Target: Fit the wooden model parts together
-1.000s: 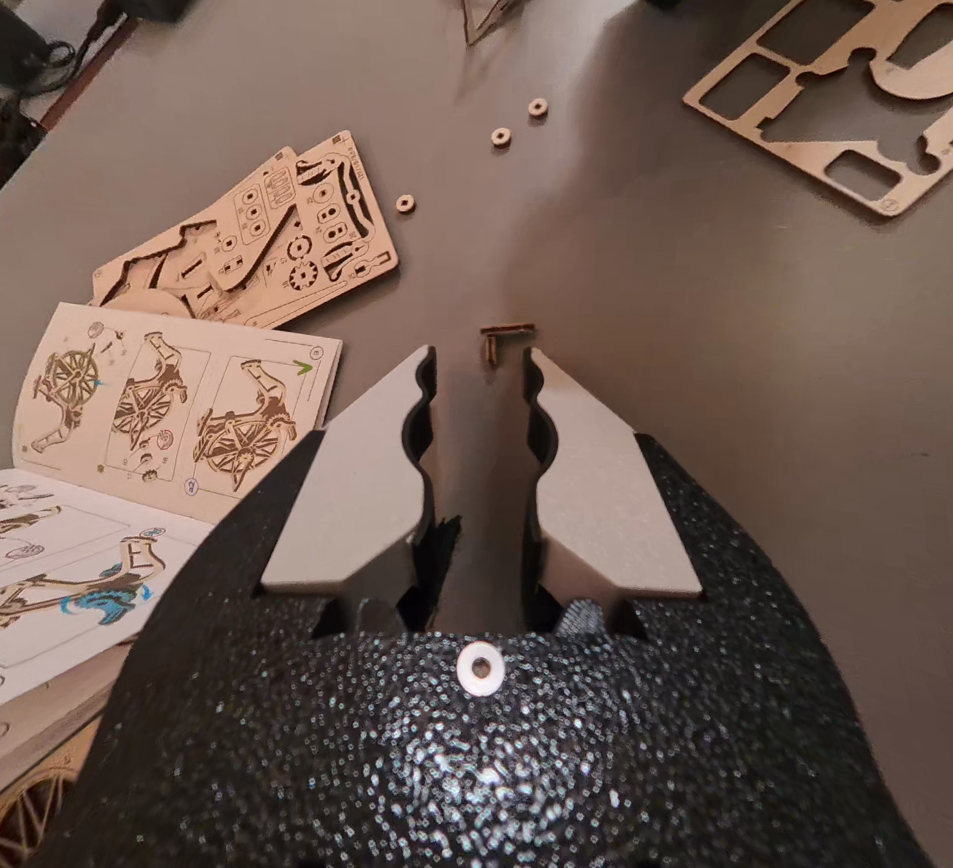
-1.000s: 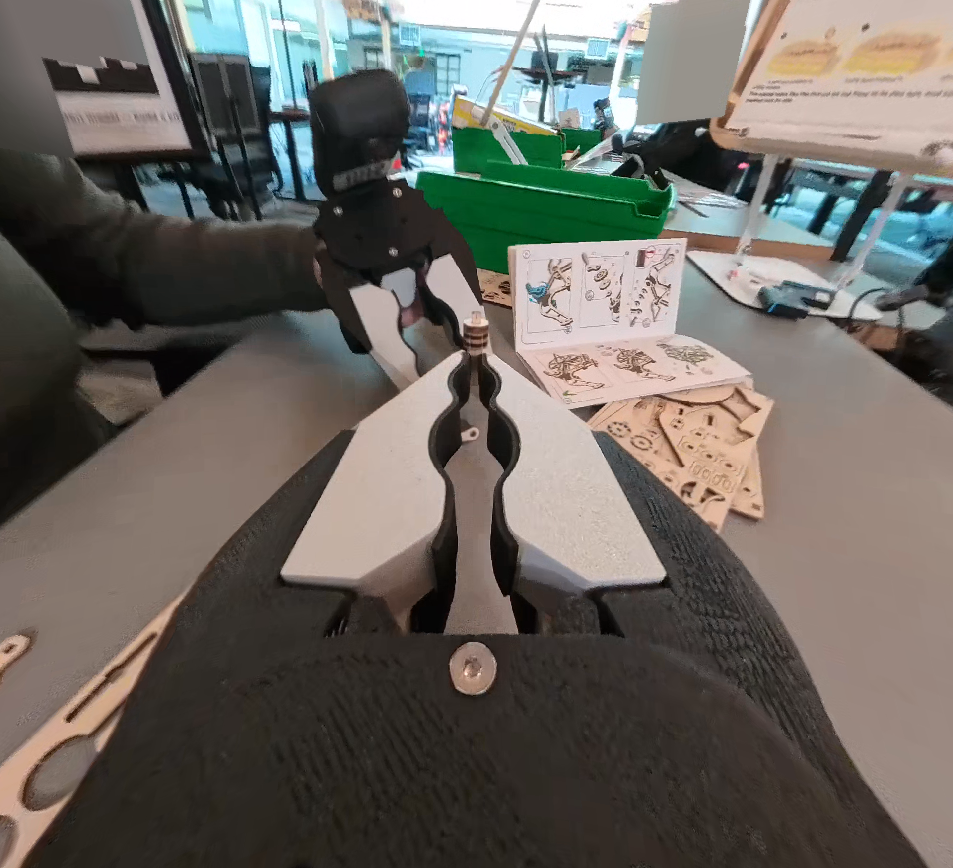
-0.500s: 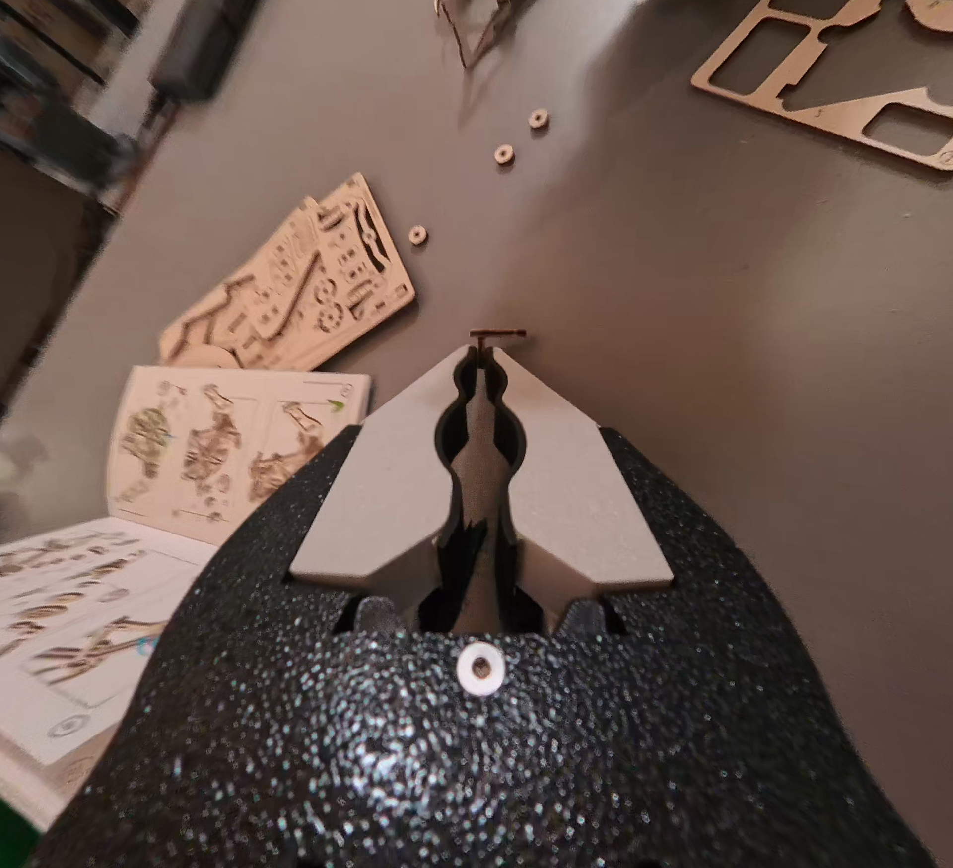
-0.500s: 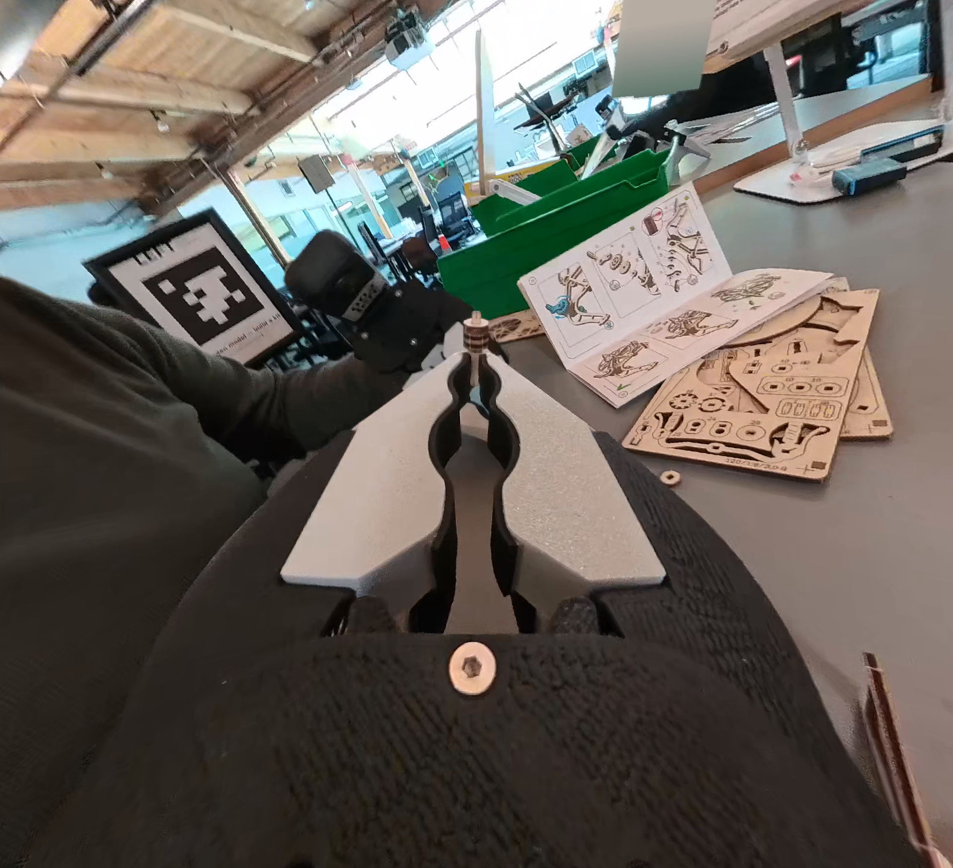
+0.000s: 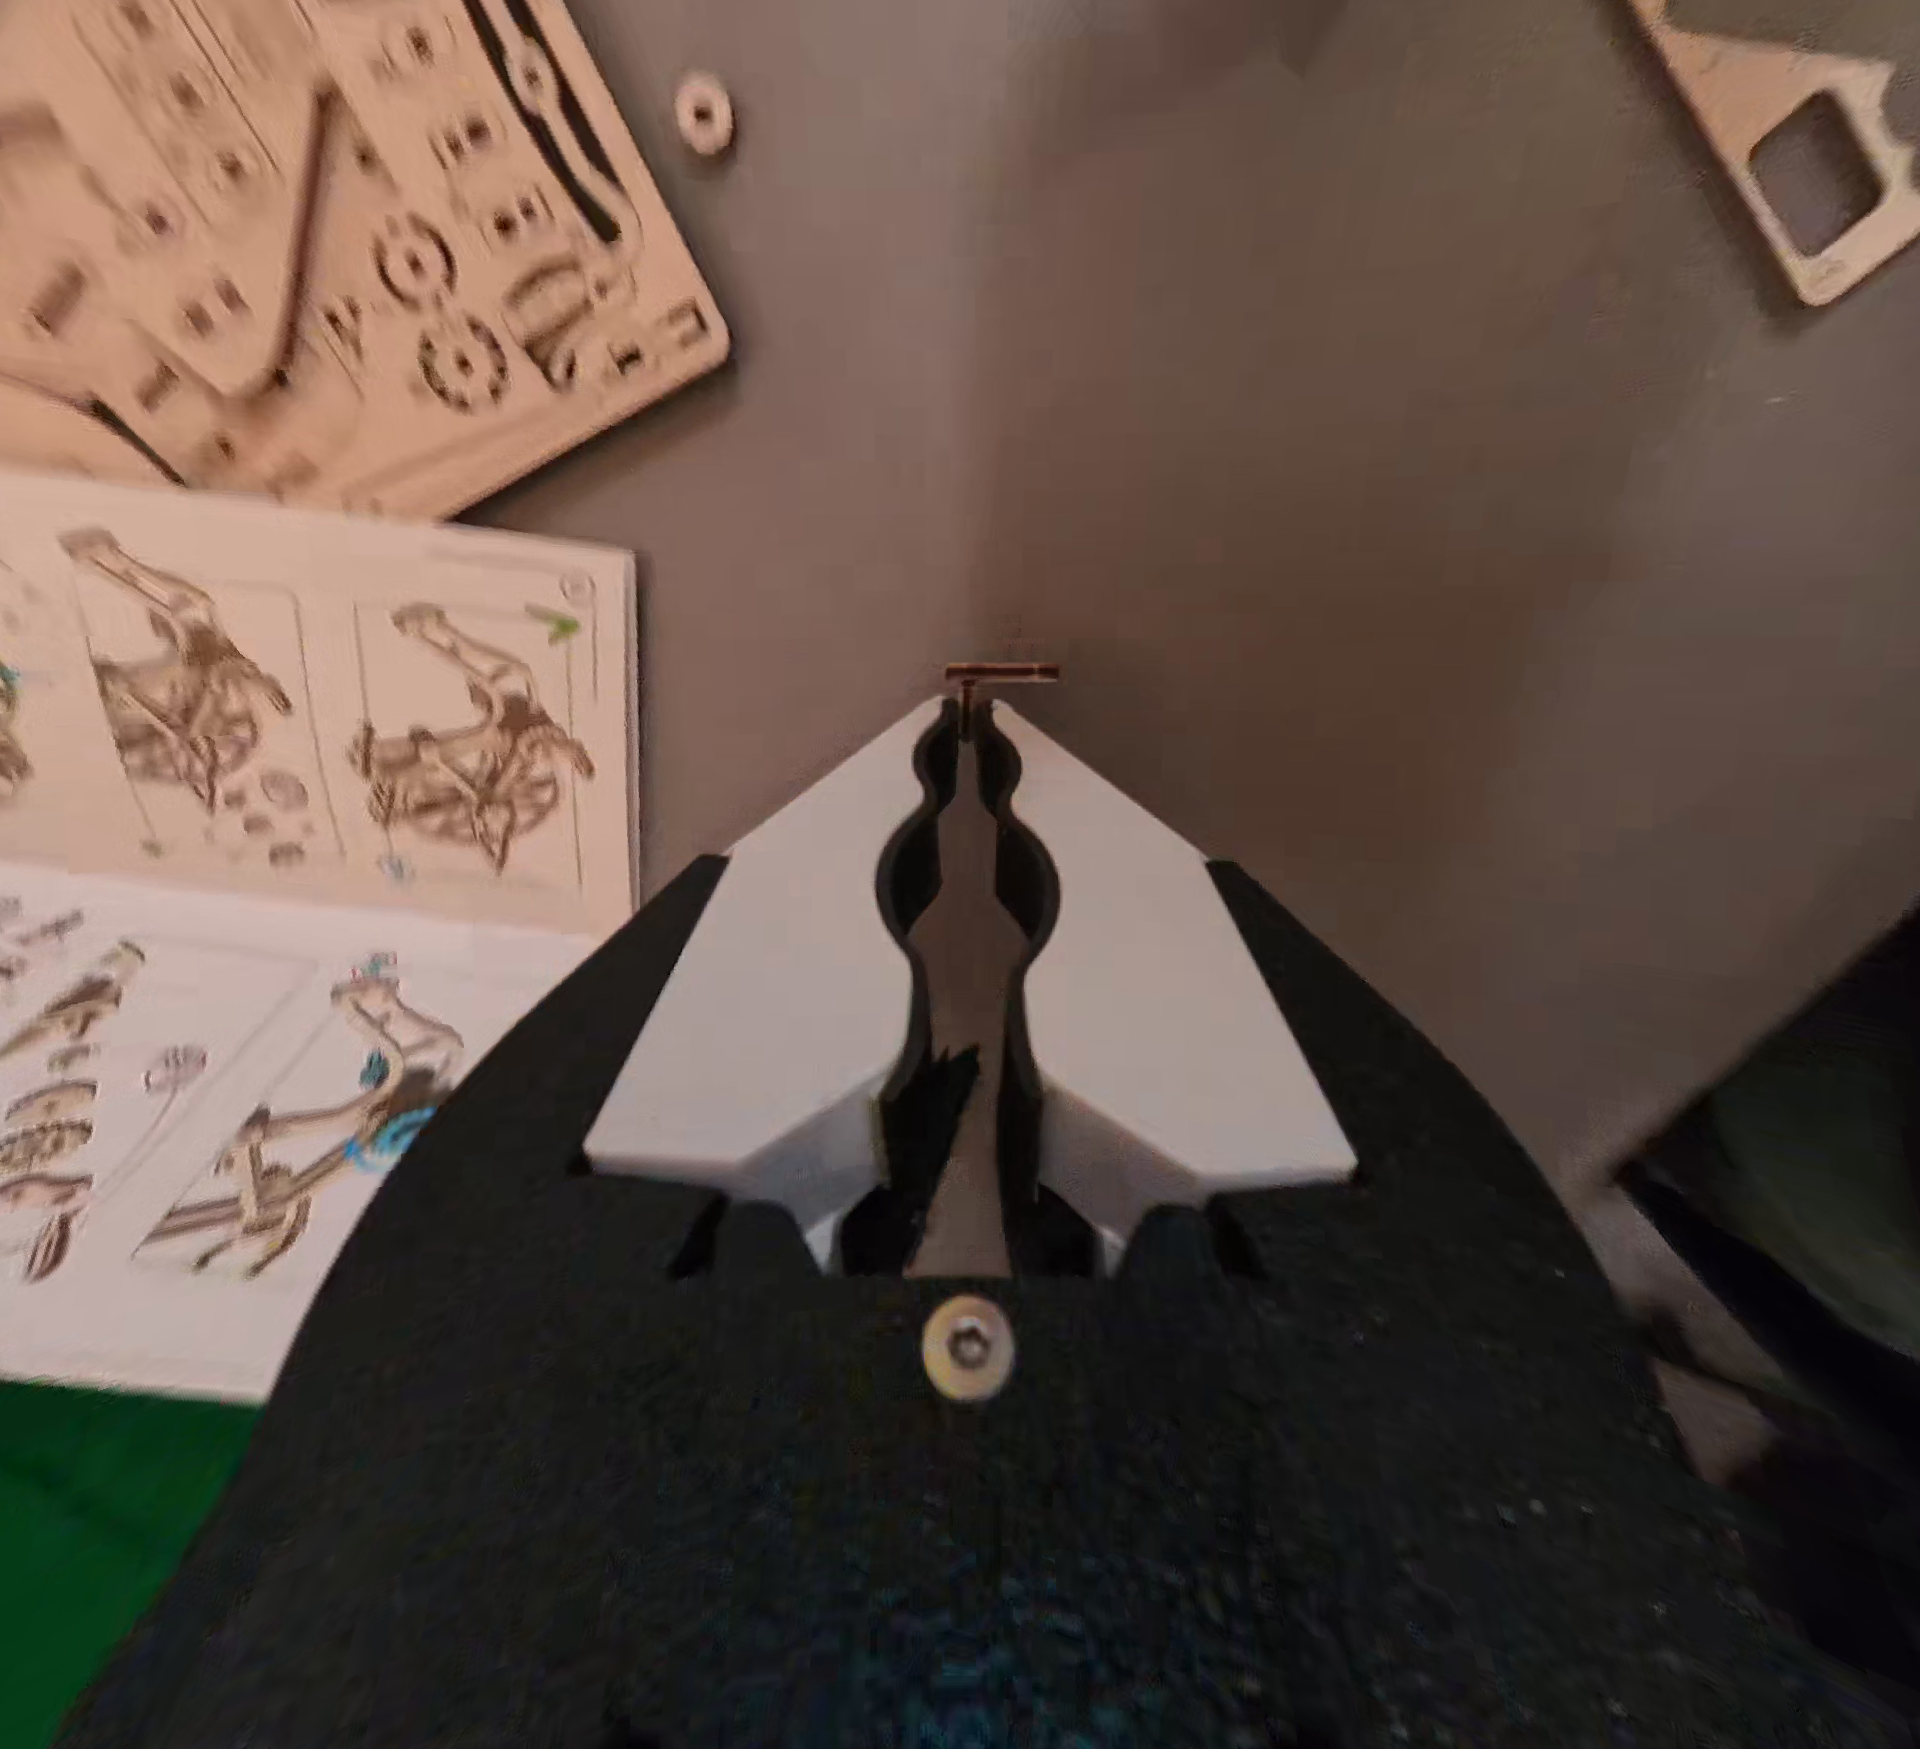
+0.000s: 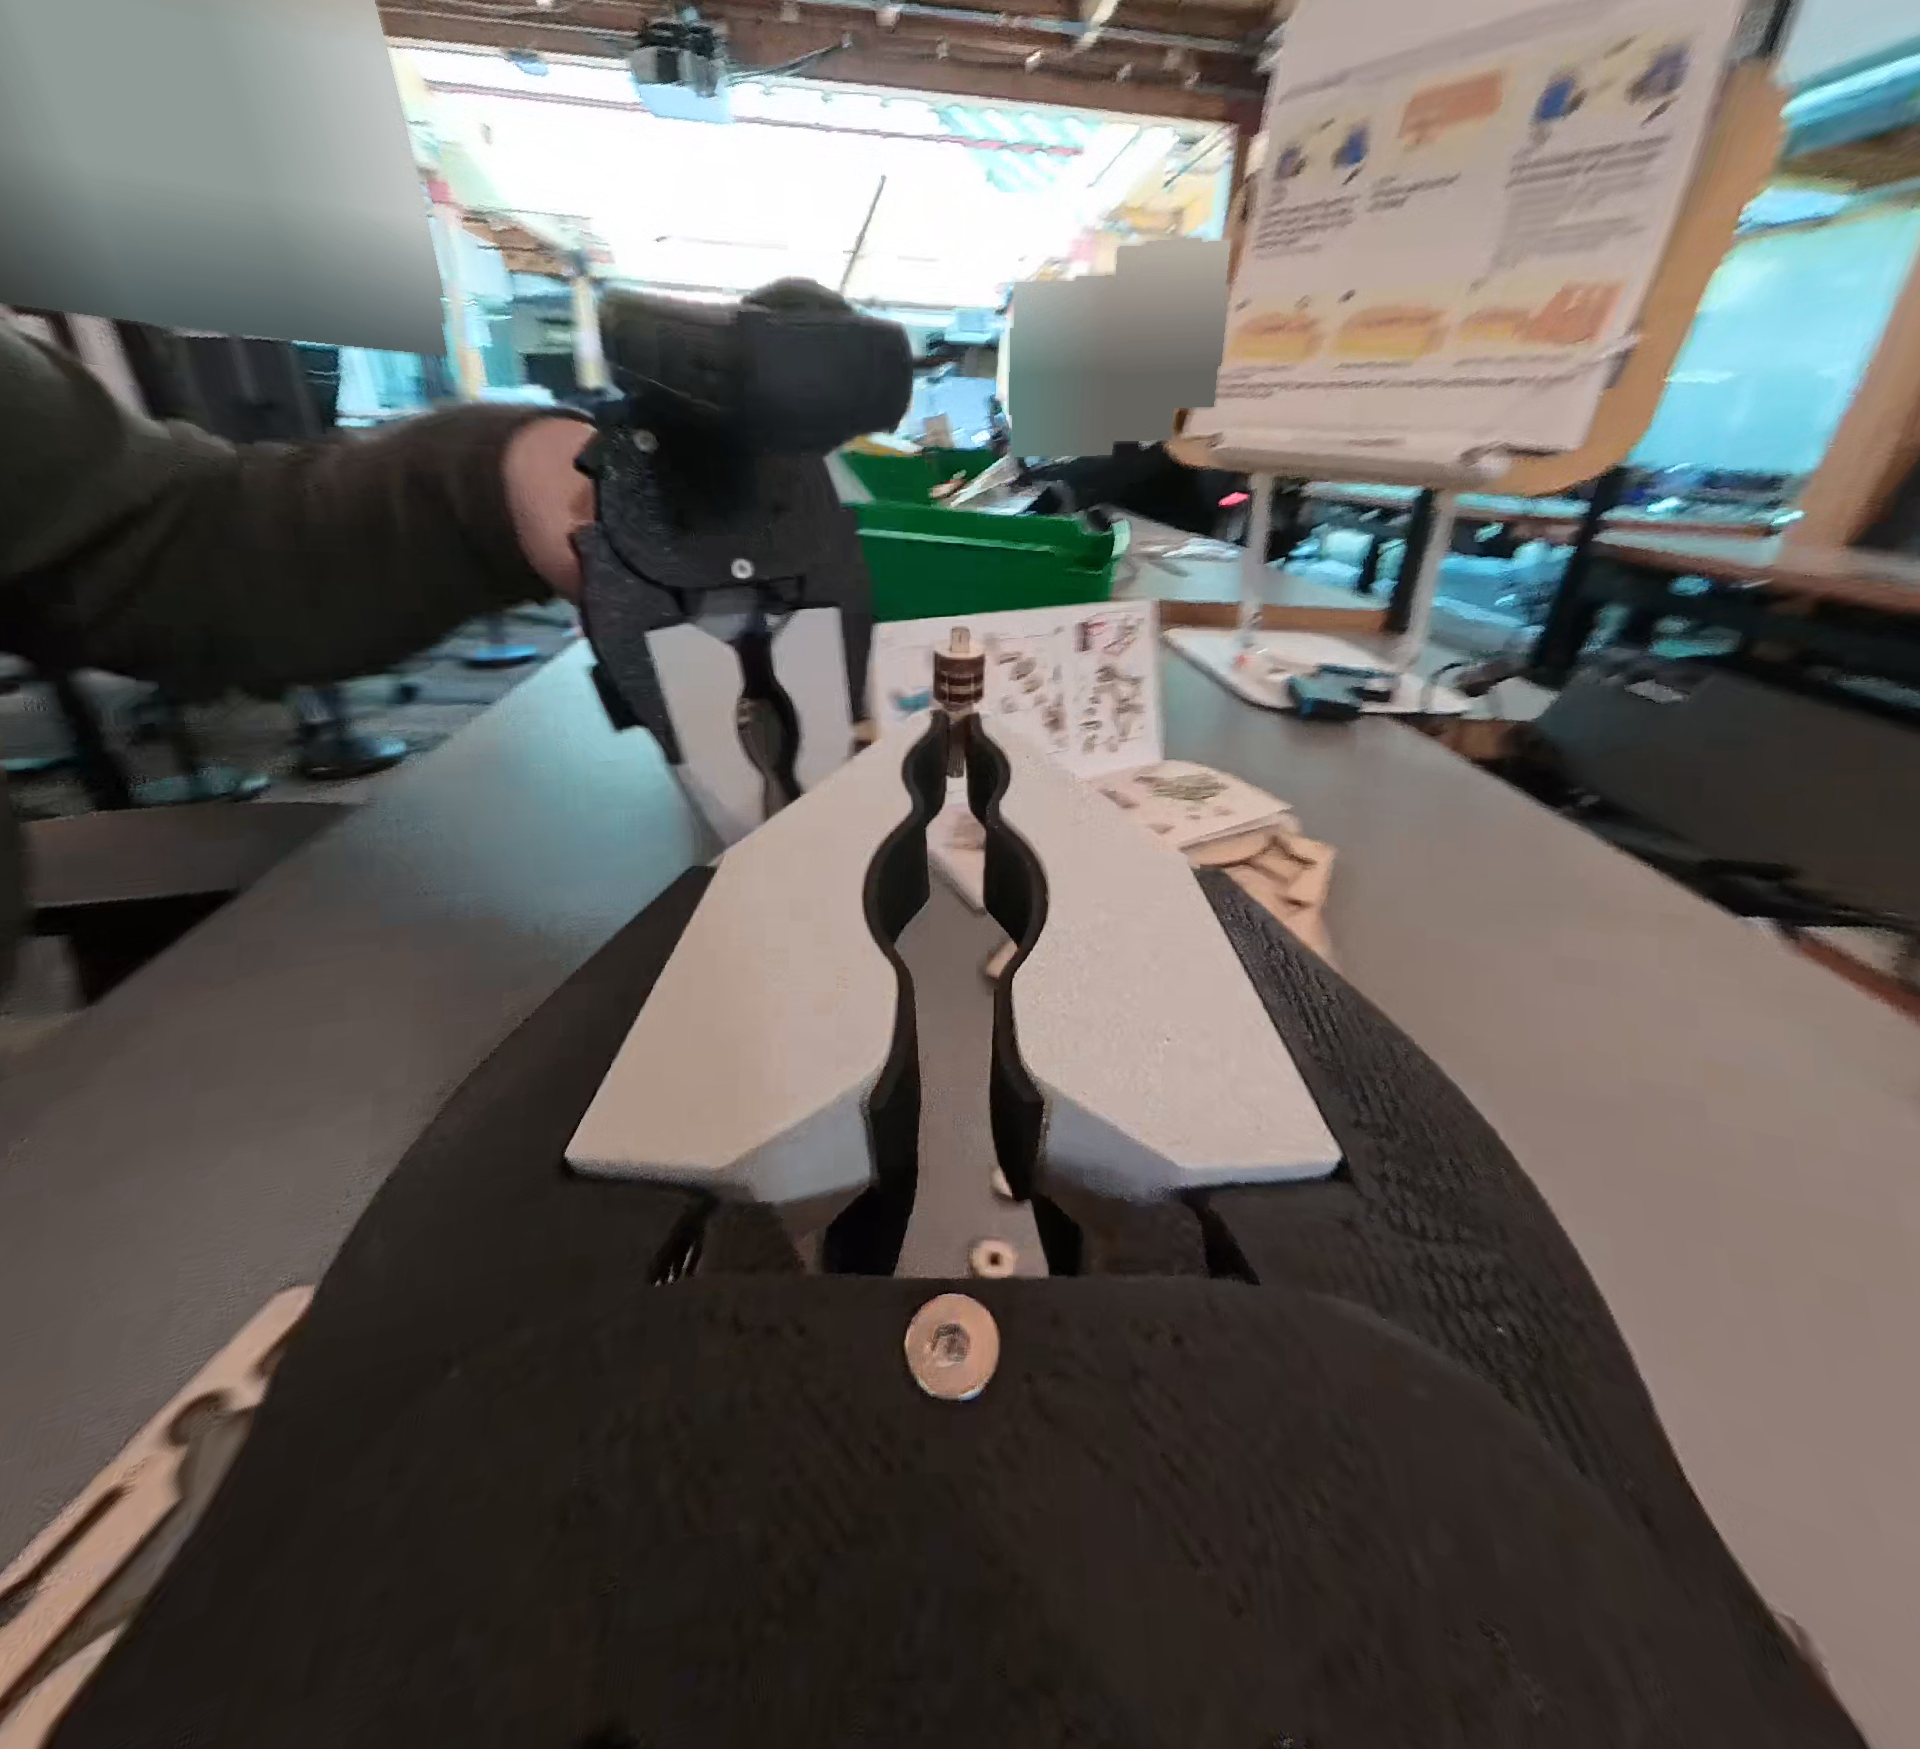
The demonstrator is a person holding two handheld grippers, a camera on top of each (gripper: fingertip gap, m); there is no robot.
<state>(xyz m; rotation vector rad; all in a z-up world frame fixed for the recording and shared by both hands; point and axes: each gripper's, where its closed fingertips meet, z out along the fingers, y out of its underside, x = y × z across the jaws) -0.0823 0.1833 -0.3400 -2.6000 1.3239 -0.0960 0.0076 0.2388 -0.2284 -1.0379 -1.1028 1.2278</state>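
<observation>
Left wrist view looks steeply down, close over the table (image 5: pixel 1299 504). Right wrist view looks level across it, toward the far room. Both share the booklet (image 5: pixel 312 764) (image 6: pixel 1049 671).

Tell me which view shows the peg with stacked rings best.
The right wrist view: the peg with stacked rings stands upright, pinched at the tip of the right tool, sharp against the pale booklet. The left wrist view does not show it at all.
</observation>
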